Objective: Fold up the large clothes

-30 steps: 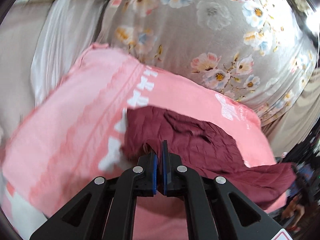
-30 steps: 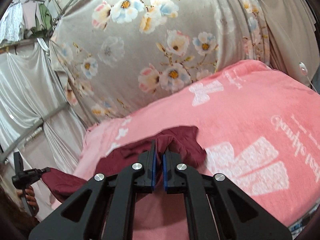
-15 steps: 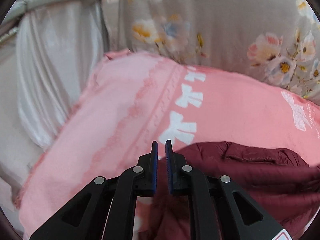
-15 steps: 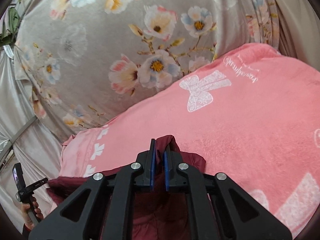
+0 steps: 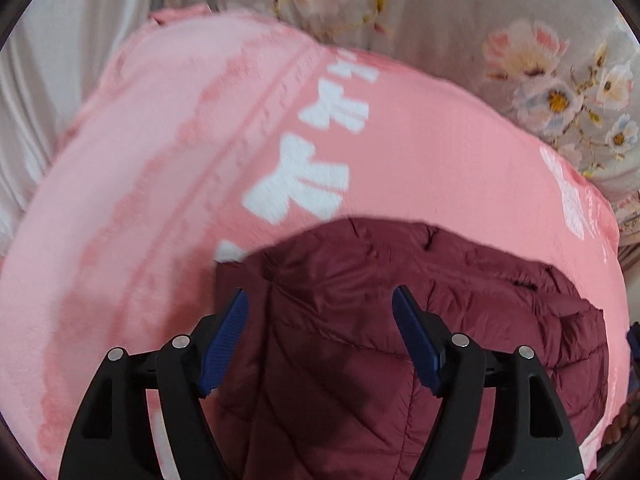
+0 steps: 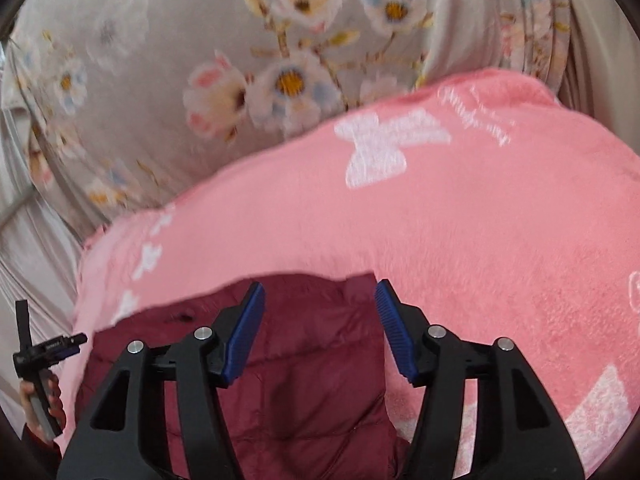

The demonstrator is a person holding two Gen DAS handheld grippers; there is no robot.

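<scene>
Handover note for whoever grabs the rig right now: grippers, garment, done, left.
Left gripper: jaws have just been opening, now wide apart over the dark red quilted jacket, nothing pinched.
Right gripper: same, jaws just opened, above the jacket's far edge, not gripping.
Jacket lies released on the pink fleece blanket with white bows, its far edge laid down and lumpy on the side toward the right gripper.
Done: that edge brought over and let go.
Left: probably smooth it, then regrip for the next fold. Folded state nearer the cameras is hidden by the grippers.

The quilted jacket (image 5: 400, 340) was dark maroon. The blanket (image 5: 160, 200) was pink with white bows. The curtain (image 6: 160, 60) was grey with pastel flowers.
</scene>
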